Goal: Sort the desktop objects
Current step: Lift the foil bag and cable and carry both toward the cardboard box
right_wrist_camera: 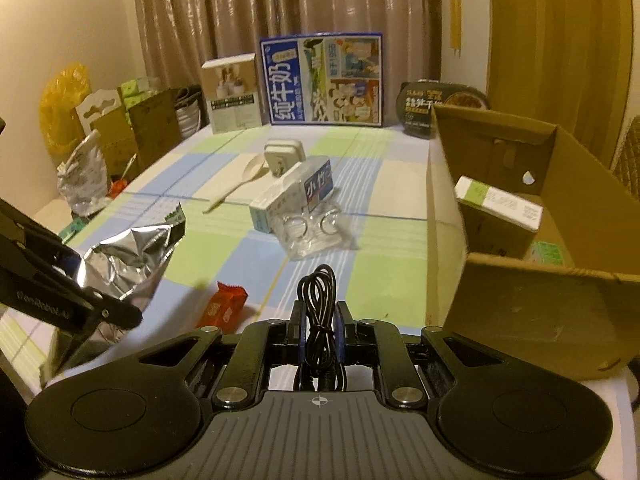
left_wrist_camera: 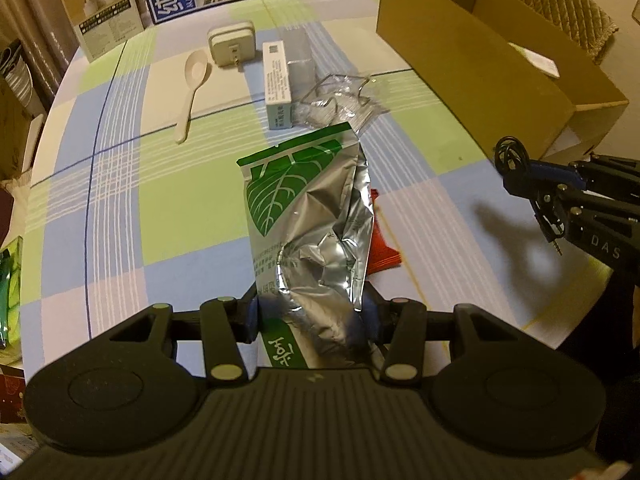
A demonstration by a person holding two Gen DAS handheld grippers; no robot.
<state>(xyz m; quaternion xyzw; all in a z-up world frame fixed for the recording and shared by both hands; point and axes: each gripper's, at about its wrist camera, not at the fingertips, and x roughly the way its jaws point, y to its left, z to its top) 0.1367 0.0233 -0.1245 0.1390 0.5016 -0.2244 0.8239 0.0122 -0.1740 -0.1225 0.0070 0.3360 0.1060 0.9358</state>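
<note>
Left hand-held gripper (left_wrist_camera: 312, 316) clamped on crumpled silver-green foil pouch (left_wrist_camera: 308, 208); right hand-held gripper (right_wrist_camera: 319, 330) clamped on coiled black cable (right_wrist_camera: 319, 300).

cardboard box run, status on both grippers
Left gripper shut on crumpled silver-green foil pouch. Right gripper shut on coiled black cable. Open cardboard box ahead right, path clear.

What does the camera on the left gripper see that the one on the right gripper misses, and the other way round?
Only the left view shows the green leaf print on the foil bag that the left gripper clamps.

Only the right view shows the inside of the cardboard box, where a white and green carton lies, plus the curtain and the yellow bag.

Both show the foil bag, the white spoon, the orange packet, the clear bag, and the coiled black cable pinched in the right gripper.
</note>
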